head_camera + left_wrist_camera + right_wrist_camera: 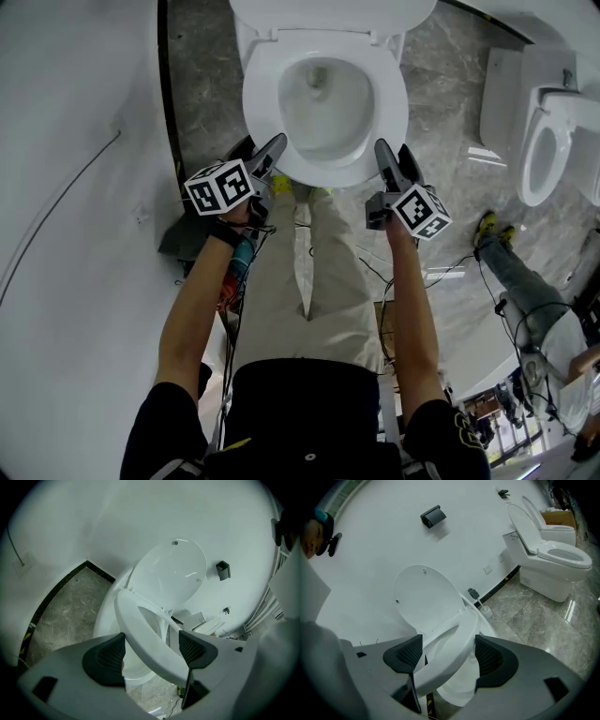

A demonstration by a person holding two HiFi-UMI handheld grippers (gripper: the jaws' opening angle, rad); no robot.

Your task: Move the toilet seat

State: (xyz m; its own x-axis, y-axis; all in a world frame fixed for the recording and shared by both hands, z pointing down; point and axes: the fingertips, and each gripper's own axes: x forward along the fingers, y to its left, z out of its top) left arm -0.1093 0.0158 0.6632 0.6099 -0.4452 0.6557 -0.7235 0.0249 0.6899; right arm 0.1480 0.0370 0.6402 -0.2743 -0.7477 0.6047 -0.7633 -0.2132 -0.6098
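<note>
The left claw [152, 648] is clamped on the front rim of the white oval plastic toilet seat [136, 620], with a pad on each face. The right claw [449, 653] grips the same rim a little further round, and the seat fills its gap too. The seat is tilted up, clear of the white ceramic bowl [105, 616] beneath it. Behind it the rounded white lid [424, 597] stands raised against the white wall [384, 541]. A second white toilet [553, 559] stands well apart on the grey marbled floor [534, 620].
</note>
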